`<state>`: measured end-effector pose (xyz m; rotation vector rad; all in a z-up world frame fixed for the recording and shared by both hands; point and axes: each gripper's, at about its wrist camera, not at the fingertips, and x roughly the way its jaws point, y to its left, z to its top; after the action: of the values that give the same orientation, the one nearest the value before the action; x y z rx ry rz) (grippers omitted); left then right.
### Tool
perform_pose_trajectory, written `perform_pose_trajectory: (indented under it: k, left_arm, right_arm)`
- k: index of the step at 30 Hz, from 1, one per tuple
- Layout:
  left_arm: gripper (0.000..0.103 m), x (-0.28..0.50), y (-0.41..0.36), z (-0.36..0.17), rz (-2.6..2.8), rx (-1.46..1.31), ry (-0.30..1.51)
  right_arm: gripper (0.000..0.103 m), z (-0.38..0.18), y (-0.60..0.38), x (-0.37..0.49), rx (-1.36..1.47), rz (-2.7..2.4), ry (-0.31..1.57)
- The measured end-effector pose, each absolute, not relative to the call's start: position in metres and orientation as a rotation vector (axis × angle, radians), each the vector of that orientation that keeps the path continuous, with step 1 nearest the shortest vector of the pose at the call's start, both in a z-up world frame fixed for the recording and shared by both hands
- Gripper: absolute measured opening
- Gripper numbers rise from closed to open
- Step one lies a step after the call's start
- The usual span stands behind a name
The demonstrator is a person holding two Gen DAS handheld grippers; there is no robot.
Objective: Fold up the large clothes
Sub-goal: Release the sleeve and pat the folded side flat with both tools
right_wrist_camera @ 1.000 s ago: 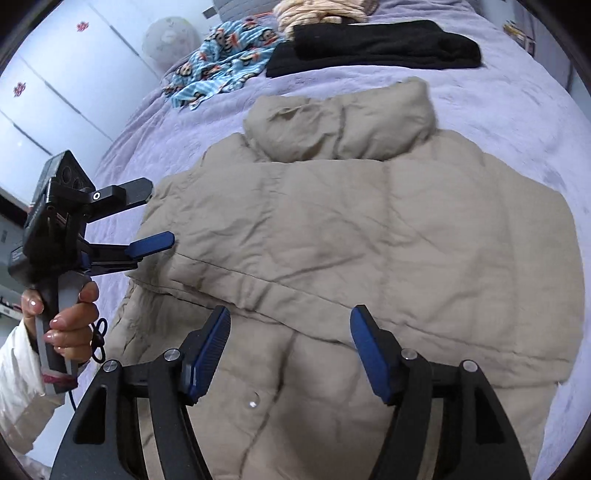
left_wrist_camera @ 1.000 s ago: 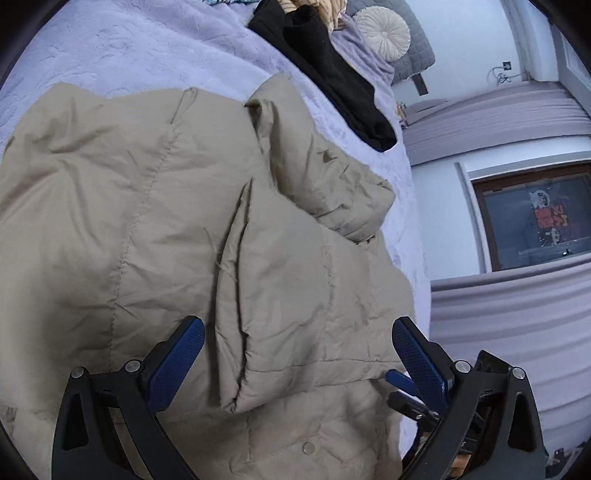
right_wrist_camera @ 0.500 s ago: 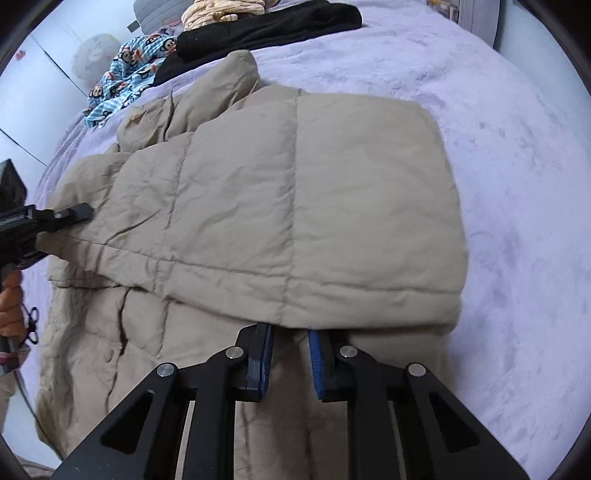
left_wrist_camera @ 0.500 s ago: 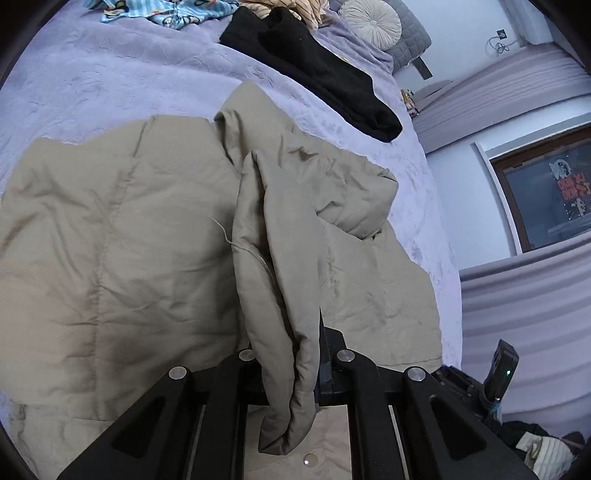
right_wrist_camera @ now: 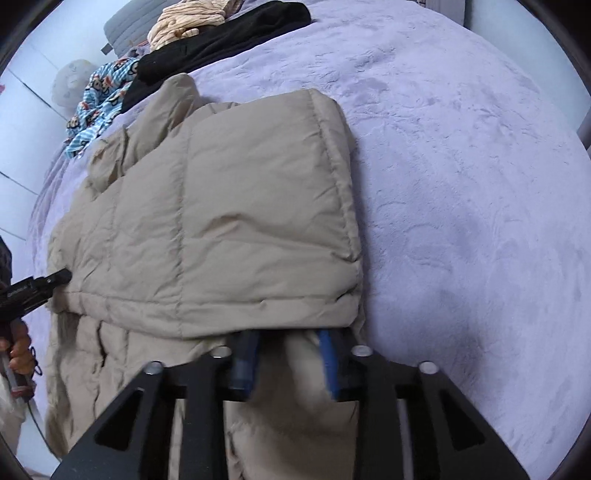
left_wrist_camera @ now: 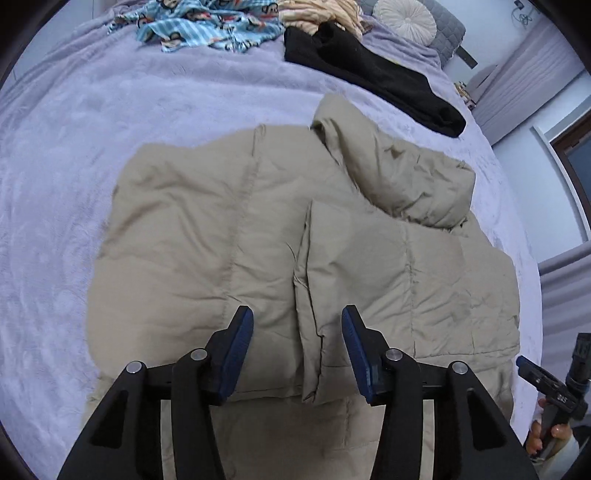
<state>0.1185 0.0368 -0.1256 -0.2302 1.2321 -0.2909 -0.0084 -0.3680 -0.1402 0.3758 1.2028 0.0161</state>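
1. My left gripper (left_wrist_camera: 297, 354) fills the bottom of the left wrist view, its jaws opening. The edge of the folded-in sleeve panel (left_wrist_camera: 399, 280) lies between the blue pads, but neither pad presses on it, so I judge I am letting the fold settle.
2. My right gripper (right_wrist_camera: 286, 363) sits at the bottom centre of the right wrist view, its jaws also opening. Their tips are tucked under the overhanging hem of the folded flap (right_wrist_camera: 236, 221); padded fabric bulges between the pads, yet they look apart from it. They seem to be there because that is where the flap's edge was laid down.
3. The beige puffer jacket (left_wrist_camera: 207, 236) lies flat on the bed (left_wrist_camera: 74, 147), filling the middle of both views. It is quilted, puffy and creased, with both sides folded toward its middle so the outline reads as a rough rectangle.
4. Its collar (left_wrist_camera: 402, 173) stands bunched at the jacket's upper right in the left view.
5. Beyond it, along the top of the frame, lie a black garment (left_wrist_camera: 373, 77) and a blue patterned cloth (left_wrist_camera: 207, 26), well apart from my work.
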Motion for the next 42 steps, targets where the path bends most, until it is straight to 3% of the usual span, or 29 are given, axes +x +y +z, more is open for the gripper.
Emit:
perform_pose_trajectory:
  k: [4, 5, 7, 8, 17, 23, 35, 42]
  left_arm:
    - [0.051, 0.125, 0.041, -0.103, -0.284, -0.238, 1.156]
    - [0.051, 0.128, 0.039, -0.100, -0.295, -0.232, 1.151]
    - [0.051, 0.130, 0.028, -0.100, -0.323, -0.225, 1.152]
    - [0.051, 0.131, 0.020, -0.103, -0.342, -0.223, 1.157]
    - [0.051, 0.140, -0.022, -0.164, -0.311, -0.110, 1.219]
    - [0.051, 0.138, -0.027, -0.171, -0.318, -0.060, 1.193]
    - [0.051, 0.102, -0.003, -0.145, -0.191, 0.001, 1.174]
    - [0.051, 0.094, 0.009, -0.145, -0.090, 0.014, 1.204]
  right_arm:
    - [0.087, -0.107, -0.374, -0.029, 0.434, 0.062, 1.103]
    - [0.083, -0.102, -0.382, -0.029, 0.470, 0.042, 1.074]
    - [0.035, -0.101, -0.393, -0.020, 0.516, -0.014, 1.059]
    - [0.002, -0.106, -0.401, -0.012, 0.556, -0.030, 1.069]
    - [0.001, -0.156, -0.409, 0.048, 0.617, -0.009, 1.118]
    - [0.000, -0.190, -0.424, 0.049, 0.651, -0.054, 1.116]
    - [0.000, -0.157, -0.403, 0.027, 0.391, -0.123, 1.097]
    - [0.002, -0.133, -0.398, -0.009, 0.390, -0.138, 1.087]
